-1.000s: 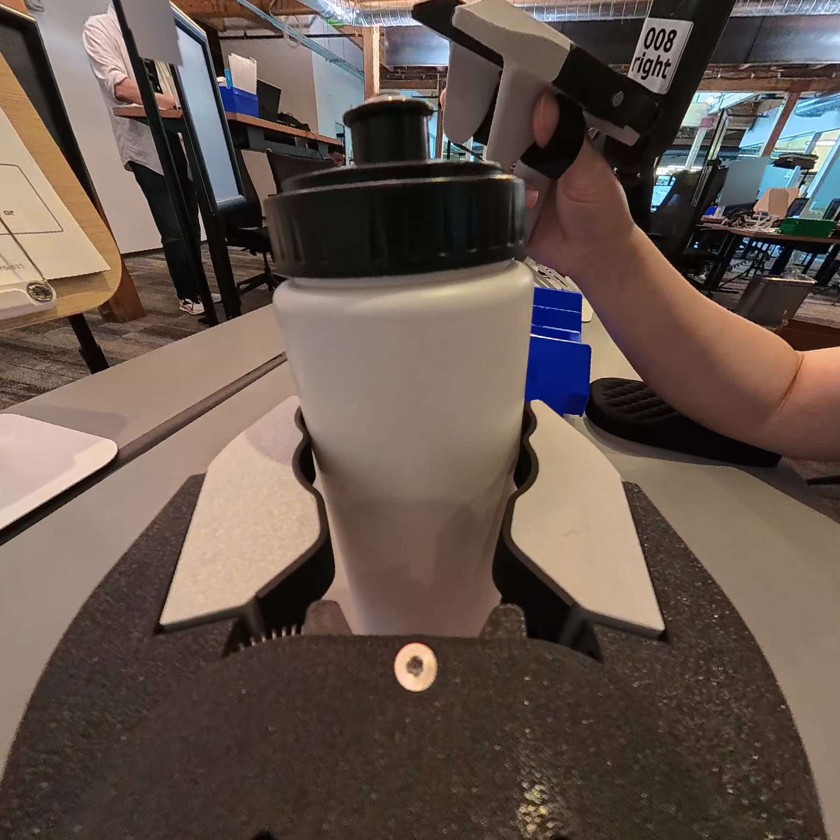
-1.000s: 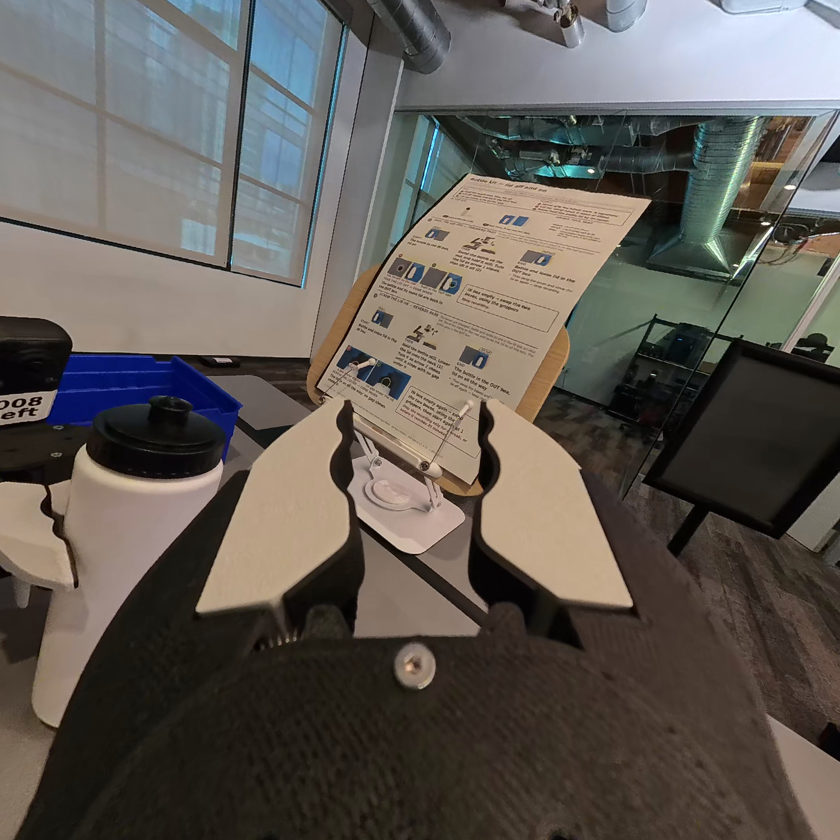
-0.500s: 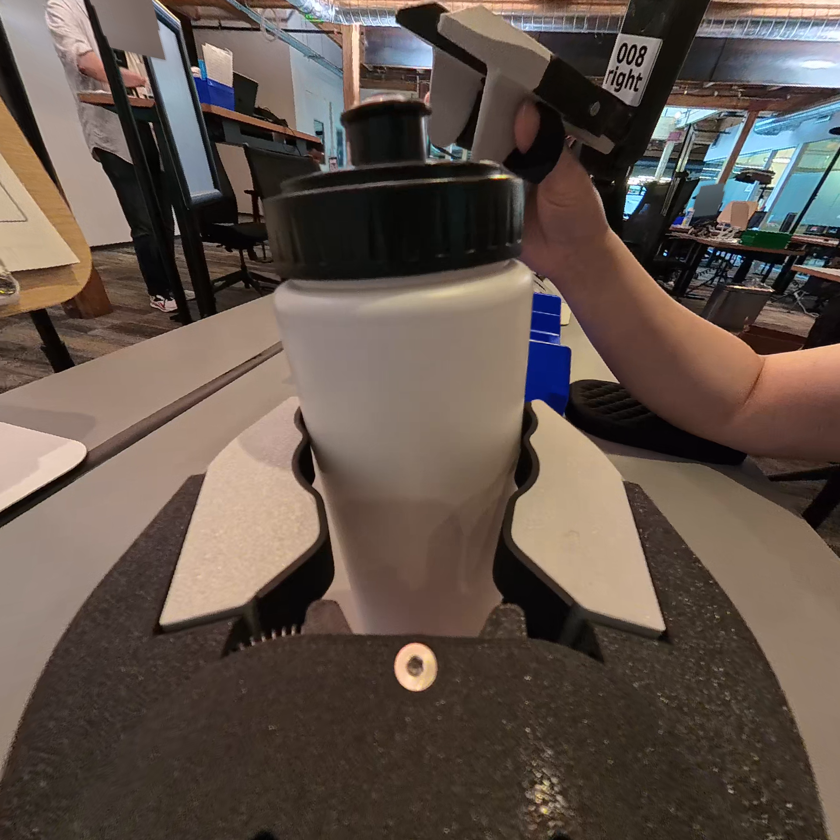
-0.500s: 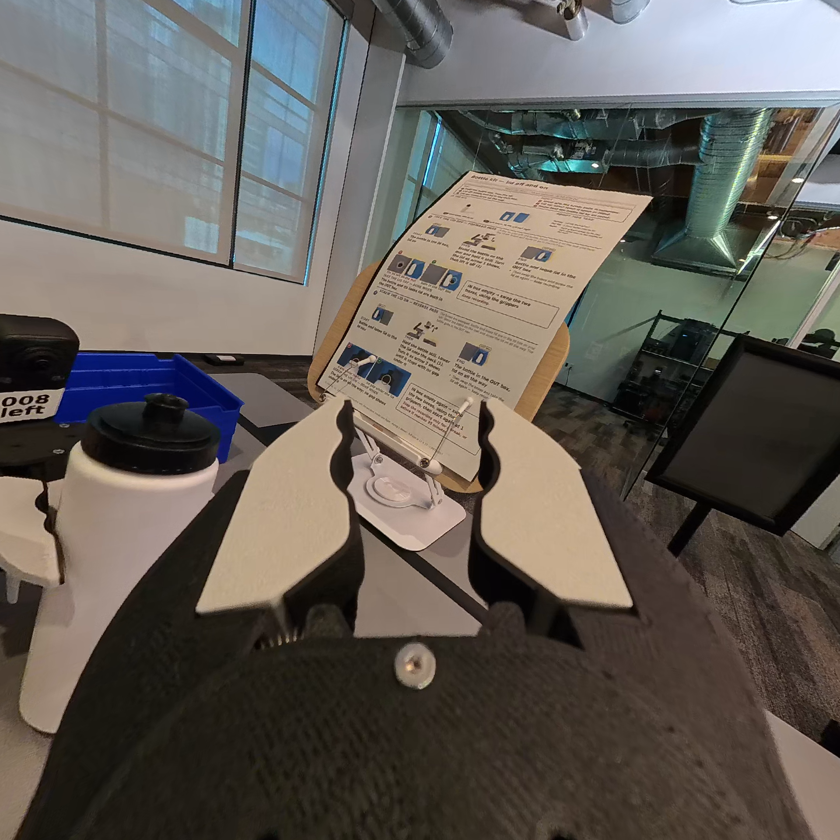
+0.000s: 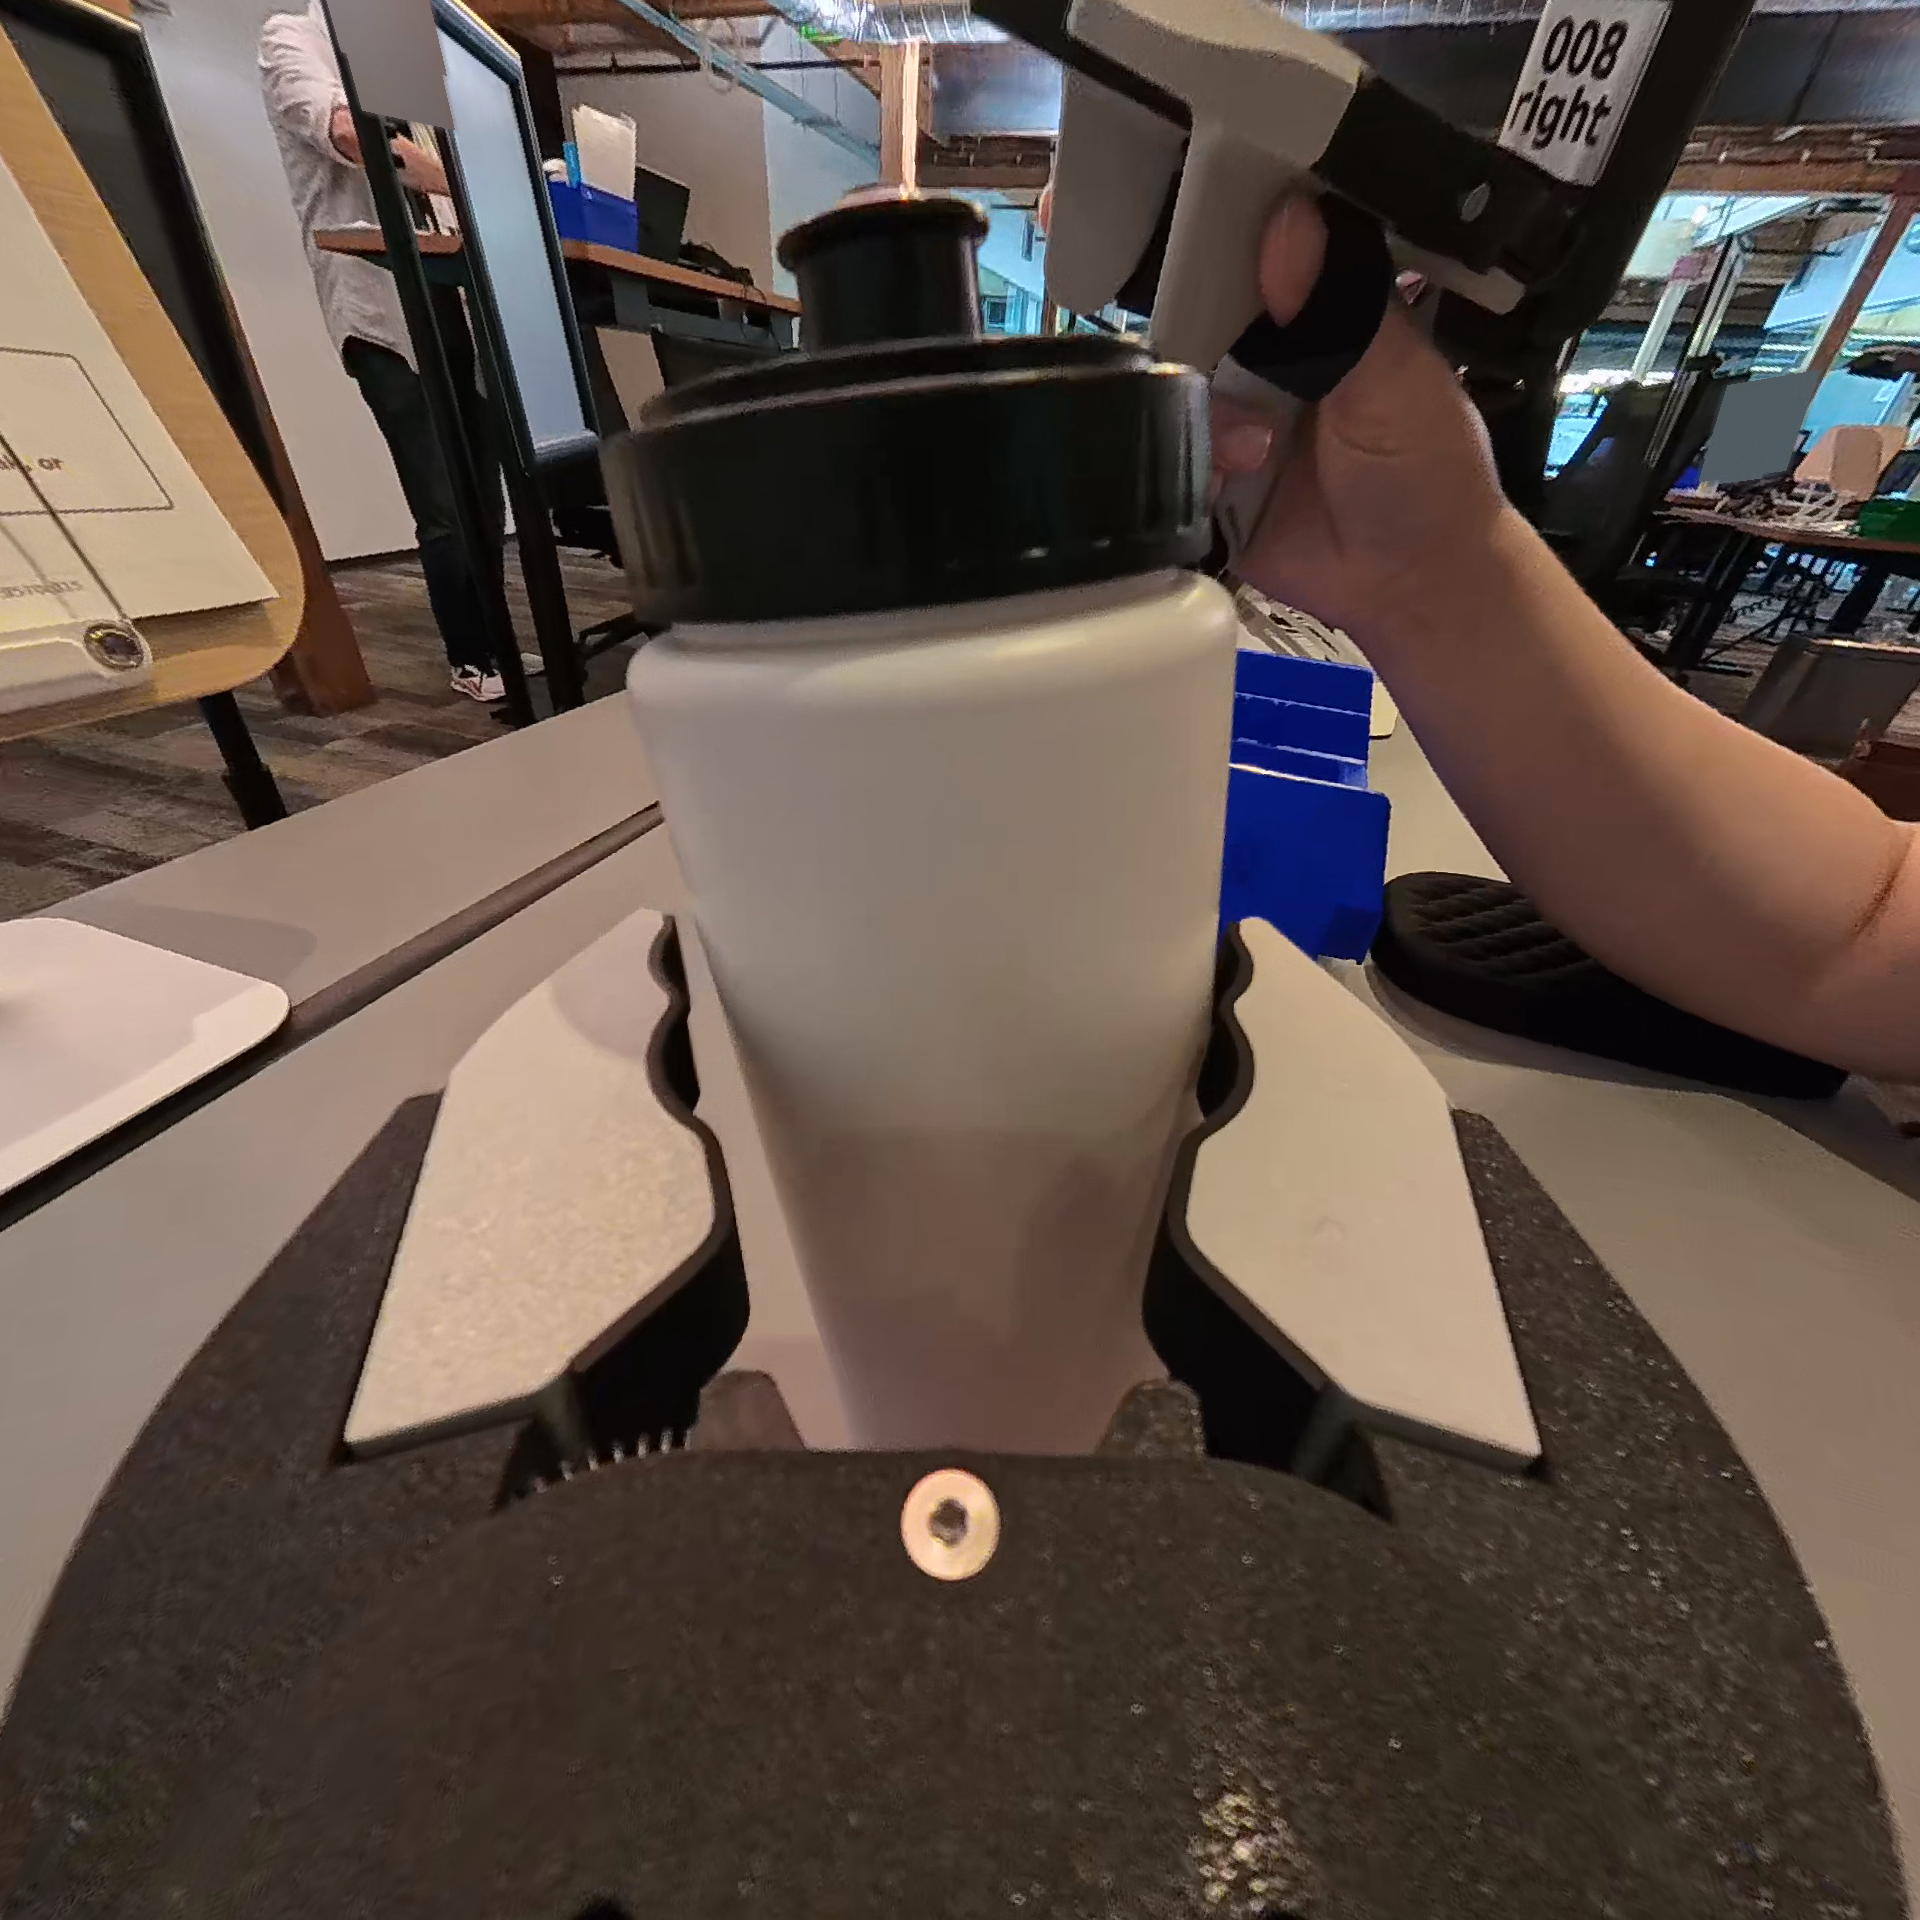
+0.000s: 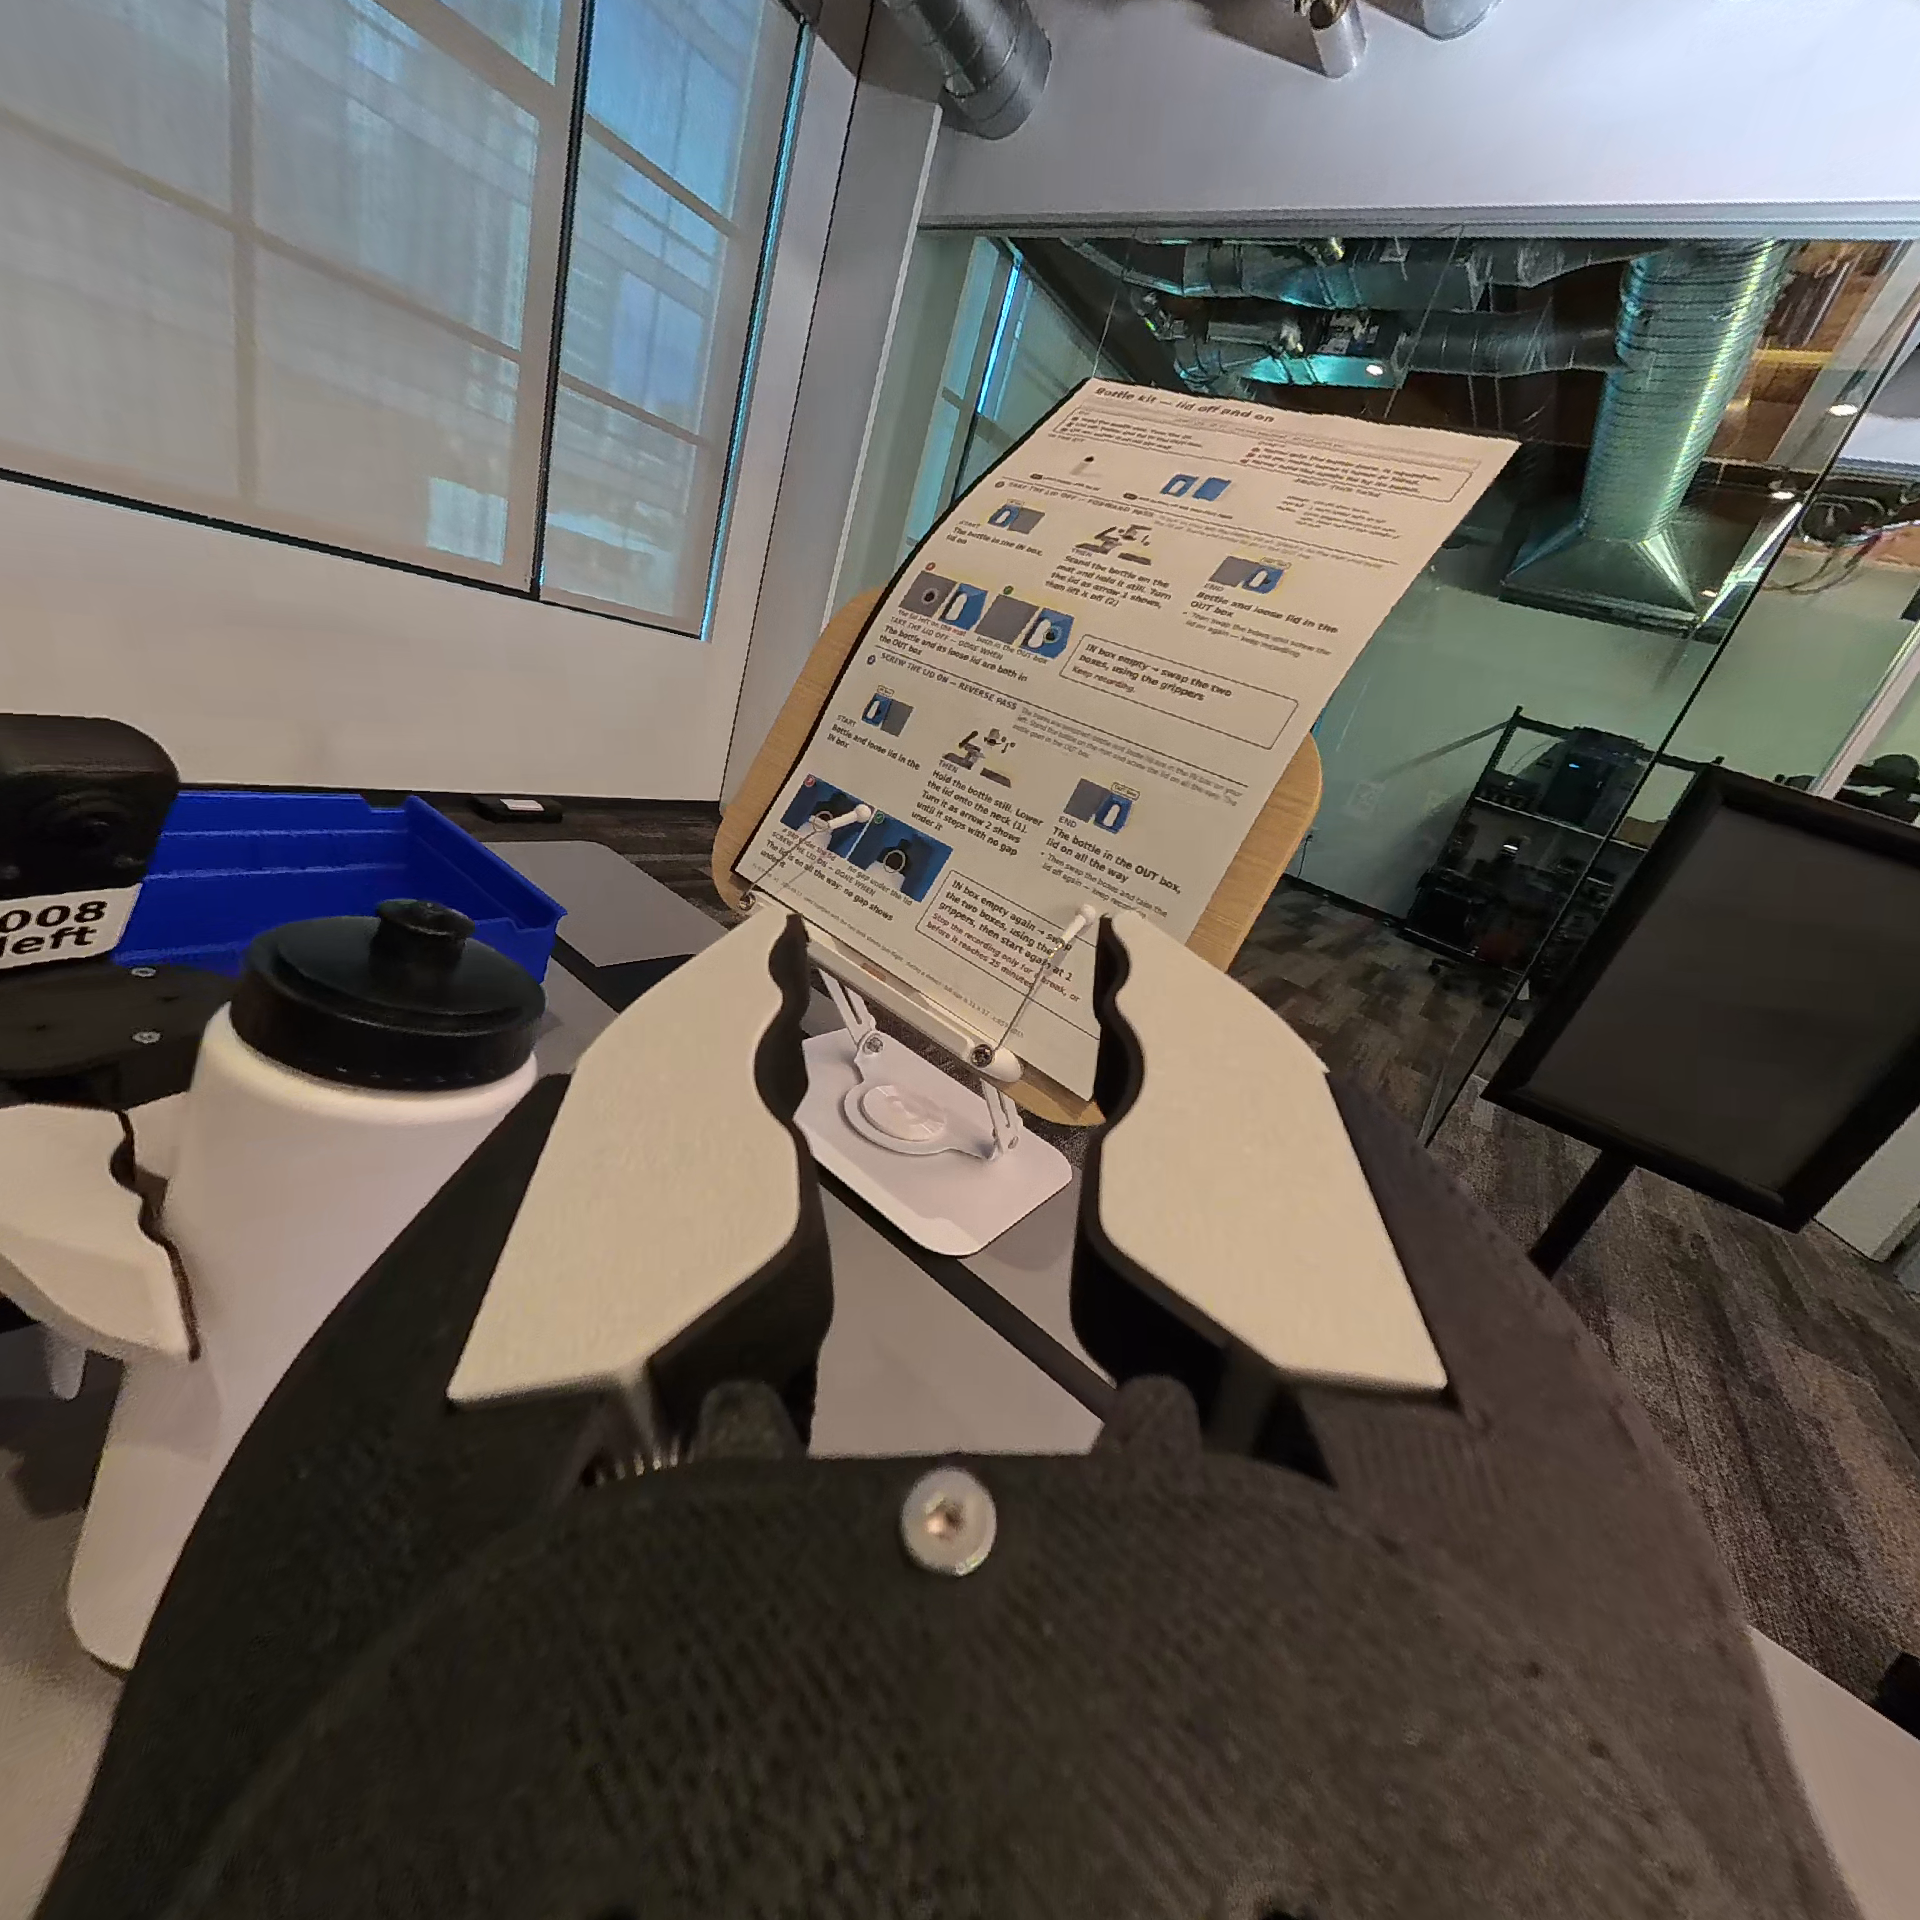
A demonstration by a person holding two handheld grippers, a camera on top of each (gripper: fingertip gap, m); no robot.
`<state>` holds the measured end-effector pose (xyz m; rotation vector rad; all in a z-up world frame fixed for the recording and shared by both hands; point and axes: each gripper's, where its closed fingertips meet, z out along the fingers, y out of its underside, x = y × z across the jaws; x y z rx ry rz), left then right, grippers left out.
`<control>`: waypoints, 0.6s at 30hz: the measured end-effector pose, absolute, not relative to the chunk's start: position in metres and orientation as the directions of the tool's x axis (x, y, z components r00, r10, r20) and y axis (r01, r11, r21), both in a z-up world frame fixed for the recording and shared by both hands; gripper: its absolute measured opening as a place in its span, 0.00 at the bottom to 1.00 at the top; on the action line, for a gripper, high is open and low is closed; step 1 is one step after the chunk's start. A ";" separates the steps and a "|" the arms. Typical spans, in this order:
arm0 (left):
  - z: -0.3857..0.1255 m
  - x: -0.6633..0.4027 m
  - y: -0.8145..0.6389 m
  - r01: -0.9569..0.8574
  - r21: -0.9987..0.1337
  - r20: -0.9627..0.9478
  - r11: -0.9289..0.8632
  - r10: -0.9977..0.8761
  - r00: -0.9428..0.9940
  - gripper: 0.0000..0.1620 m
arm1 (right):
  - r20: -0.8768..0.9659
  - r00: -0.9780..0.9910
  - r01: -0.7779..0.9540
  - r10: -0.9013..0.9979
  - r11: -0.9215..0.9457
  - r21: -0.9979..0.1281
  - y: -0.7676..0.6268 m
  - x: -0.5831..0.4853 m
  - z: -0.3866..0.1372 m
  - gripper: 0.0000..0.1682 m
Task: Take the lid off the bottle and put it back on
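A white bottle (image 5: 935,883) with a black screw lid (image 5: 904,478) stands upright on the grey table (image 5: 208,1143). My left gripper (image 5: 951,935) is shut on the bottle's body, below the lid. The lid sits on the bottle. My right gripper (image 6: 948,935) is open and empty. It hangs in the air beside the bottle and a little above the lid, pointing at the instruction stand. The bottle (image 6: 291,1195) and lid (image 6: 384,1008) show at the left of the right wrist view. The right gripper's fingers (image 5: 1143,156) show above the lid's right side in the left wrist view.
A blue bin (image 6: 312,862) stands behind the bottle. An instruction sheet on a wooden stand (image 6: 1091,727) with a white base (image 6: 935,1174) is at the table's far side. A black mat (image 5: 1507,966) lies under the person's forearm. A person (image 5: 364,260) stands far off.
Both views swayed slightly. The left gripper kept its hold on the bottle, and the right gripper stayed open next to the lid.
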<state>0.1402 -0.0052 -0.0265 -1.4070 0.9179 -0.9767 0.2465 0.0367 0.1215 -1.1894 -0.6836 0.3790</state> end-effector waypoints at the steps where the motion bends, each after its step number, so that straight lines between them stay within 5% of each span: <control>1: -0.028 0.142 -0.005 -0.007 -0.998 0.053 -0.059 -0.935 0.350 0.59 | 0.286 0.742 0.079 0.606 0.345 -0.935 0.036 0.246 0.122 0.32; 9: -0.032 0.143 -0.008 -0.029 -0.999 0.023 -0.036 -0.932 0.363 0.55 | 0.275 0.709 0.070 0.650 0.323 -0.944 0.029 0.233 0.121 0.32; 18: -0.031 0.139 -0.005 -0.001 -0.998 0.053 -0.058 -0.921 0.385 0.54 | 0.204 0.555 0.219 0.806 0.095 -0.971 -0.007 0.180 0.095 0.38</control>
